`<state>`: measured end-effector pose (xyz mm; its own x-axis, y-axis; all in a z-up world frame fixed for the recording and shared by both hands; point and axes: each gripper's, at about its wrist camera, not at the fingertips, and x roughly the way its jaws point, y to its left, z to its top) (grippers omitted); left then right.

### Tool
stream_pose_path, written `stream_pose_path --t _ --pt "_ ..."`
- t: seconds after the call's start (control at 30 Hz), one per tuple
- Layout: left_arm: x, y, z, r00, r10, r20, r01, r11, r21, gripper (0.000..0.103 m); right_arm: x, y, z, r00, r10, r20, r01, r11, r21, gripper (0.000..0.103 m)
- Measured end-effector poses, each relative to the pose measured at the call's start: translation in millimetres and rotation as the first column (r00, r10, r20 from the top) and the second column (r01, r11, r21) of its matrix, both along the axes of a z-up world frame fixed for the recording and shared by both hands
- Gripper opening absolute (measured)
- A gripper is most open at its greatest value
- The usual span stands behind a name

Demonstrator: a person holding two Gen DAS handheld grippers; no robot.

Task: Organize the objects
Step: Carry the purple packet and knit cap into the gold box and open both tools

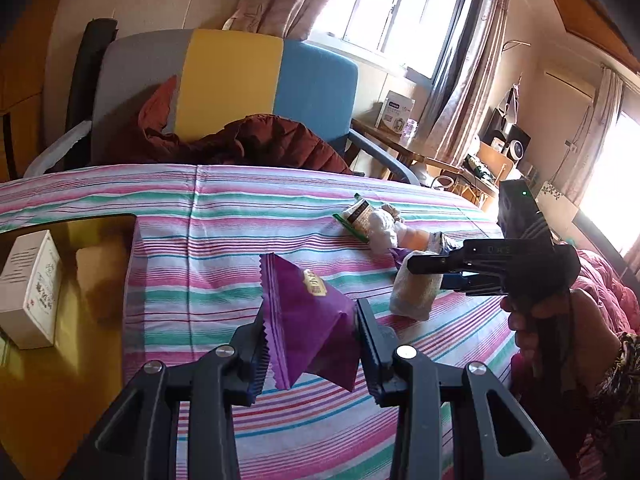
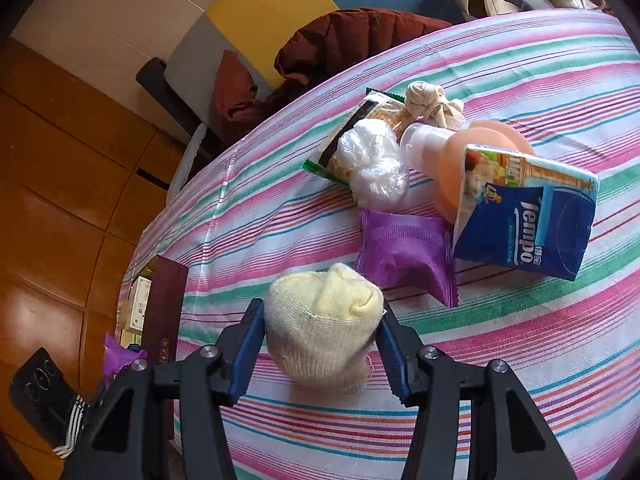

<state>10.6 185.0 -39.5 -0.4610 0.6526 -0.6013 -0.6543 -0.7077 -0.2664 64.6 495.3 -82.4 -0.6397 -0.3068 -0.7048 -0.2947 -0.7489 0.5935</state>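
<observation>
My left gripper (image 1: pixel 312 308) is shut on a purple snack packet (image 1: pixel 308 328), which it holds above the striped bed sheet (image 1: pixel 224 248). To the right, my right gripper (image 1: pixel 424 276) is held in a person's hand. In the right wrist view that right gripper (image 2: pixel 320 306) is shut on a rolled cream sock (image 2: pixel 320 336) just over the sheet. Beyond it lie a second purple packet (image 2: pixel 404 252), a blue tissue pack (image 2: pixel 528 216), an orange bottle (image 2: pixel 452 152), a balled plastic bag (image 2: pixel 374 160), a cracker packet (image 2: pixel 360 128) and a knotted beige sock (image 2: pixel 432 104).
At the bed's left edge is a yellowish container (image 1: pixel 92 264) with a white carton (image 1: pixel 28 288) in it. A multicoloured chair (image 1: pixel 228 80) with a dark red jacket (image 1: pixel 272 140) stands behind the bed. A red quilt (image 1: pixel 608 288) lies at the right. The floor (image 2: pixel 60 200) is wood.
</observation>
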Motion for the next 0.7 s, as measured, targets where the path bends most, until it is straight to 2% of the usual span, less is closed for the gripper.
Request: stream_pose_path --t 0.2,0.37,0.53,0.7 --pt "-12.9 -46.7 0.1 0.995 0.097 0.021 -0.097 0.995 0.002 0.038 0.6 -3.0 7.4 0.999 0.012 -0.045 -0.012 1.0 -0.003 0.054" --pt "-25.4 -88.2 -2.8 0.982 0.177 0.061 -0.178 0.984 0.007 0.038 -0.3 -14.2 18.0 0.996 0.048 -0.075 -0.044 0.997 0.058 0.054" --pt "-32.1 -128.9 -3.3 0.967 0.244 0.067 -0.243 0.97 -0.019 0.038 -4.9 -43.8 30.9 0.984 0.145 -0.103 -0.129 0.98 0.15 0.054" --pt "-47.1 -169.2 -11.7 0.948 0.31 0.078 -0.303 0.949 -0.086 0.039 -7.1 -76.3 38.9 0.969 0.204 -0.138 -0.185 0.973 0.139 0.054"
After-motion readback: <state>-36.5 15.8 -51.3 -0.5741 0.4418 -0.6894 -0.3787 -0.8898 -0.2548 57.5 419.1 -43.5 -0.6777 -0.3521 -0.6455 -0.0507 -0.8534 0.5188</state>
